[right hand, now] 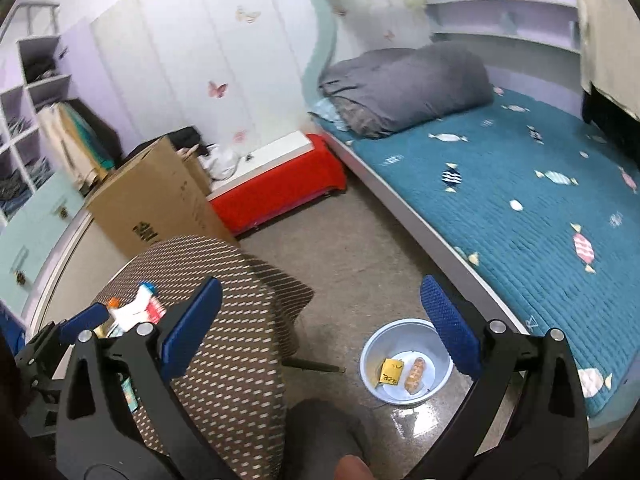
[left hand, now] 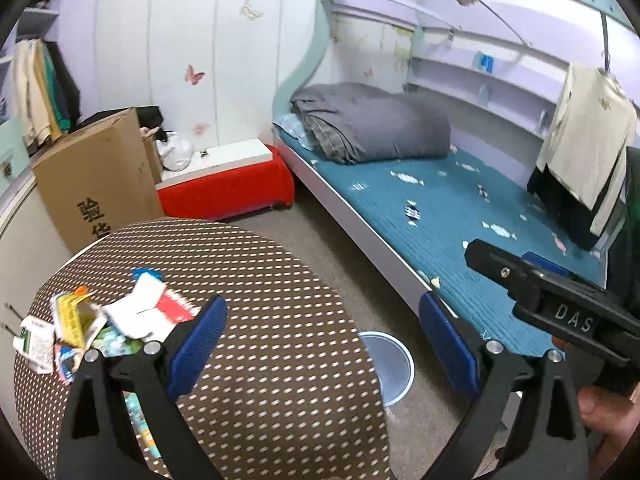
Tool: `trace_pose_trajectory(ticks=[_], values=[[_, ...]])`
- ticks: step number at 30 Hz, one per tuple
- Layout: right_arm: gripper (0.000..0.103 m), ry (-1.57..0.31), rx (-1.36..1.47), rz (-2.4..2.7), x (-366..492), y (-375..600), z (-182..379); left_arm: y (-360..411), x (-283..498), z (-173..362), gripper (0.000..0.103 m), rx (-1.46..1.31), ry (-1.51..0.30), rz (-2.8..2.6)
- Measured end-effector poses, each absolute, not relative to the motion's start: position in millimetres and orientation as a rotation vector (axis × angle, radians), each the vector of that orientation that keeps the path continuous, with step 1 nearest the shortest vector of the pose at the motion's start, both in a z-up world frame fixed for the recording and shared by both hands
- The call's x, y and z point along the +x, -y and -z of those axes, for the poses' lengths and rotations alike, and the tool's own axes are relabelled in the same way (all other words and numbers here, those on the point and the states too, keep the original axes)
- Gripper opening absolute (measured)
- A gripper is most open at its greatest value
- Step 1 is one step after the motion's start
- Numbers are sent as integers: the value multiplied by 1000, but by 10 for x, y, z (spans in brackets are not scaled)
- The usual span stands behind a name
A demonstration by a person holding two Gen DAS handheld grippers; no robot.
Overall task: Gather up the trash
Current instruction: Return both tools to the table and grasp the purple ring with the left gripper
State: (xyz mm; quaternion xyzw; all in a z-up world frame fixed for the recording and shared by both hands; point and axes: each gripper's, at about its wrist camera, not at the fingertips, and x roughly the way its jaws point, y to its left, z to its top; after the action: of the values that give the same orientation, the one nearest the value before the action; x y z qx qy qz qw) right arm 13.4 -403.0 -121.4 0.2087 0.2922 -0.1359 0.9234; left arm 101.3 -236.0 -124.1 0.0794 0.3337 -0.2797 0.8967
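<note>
A pile of trash (left hand: pixel 100 324), wrappers and small cartons, lies on the left part of a round table with a brown dotted cloth (left hand: pixel 260 300). My left gripper (left hand: pixel 320 344) is open and empty above the table, right of the pile. A light blue basin (right hand: pixel 404 364) stands on the floor beside the bed and holds a yellow packet (right hand: pixel 390 374) and a bread-like wrapper (right hand: pixel 416 374). My right gripper (right hand: pixel 320 320) is open and empty above the floor, between the table (right hand: pixel 224 320) and the basin. The trash pile (right hand: pixel 136 312) shows behind its left finger.
A bed with a teal quilt (left hand: pixel 460 208) and a grey duvet (left hand: pixel 372 124) runs along the right. A cardboard box (left hand: pixel 100 180) and a red bench (left hand: pixel 228 188) stand behind the table. Clothes hang over the bed (left hand: pixel 588 140). A wet patch lies near the basin (right hand: pixel 412 420).
</note>
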Motion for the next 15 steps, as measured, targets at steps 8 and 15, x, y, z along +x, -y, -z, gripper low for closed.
trace_pose_trajectory(ticks=[8,15], values=[[97,-614,355,146,296,3415,1070,1655,1000,1238,94,108,-678,522],[97,-655,292,8,499,2832,1118,988,1012,1351,94,79,-677,428]])
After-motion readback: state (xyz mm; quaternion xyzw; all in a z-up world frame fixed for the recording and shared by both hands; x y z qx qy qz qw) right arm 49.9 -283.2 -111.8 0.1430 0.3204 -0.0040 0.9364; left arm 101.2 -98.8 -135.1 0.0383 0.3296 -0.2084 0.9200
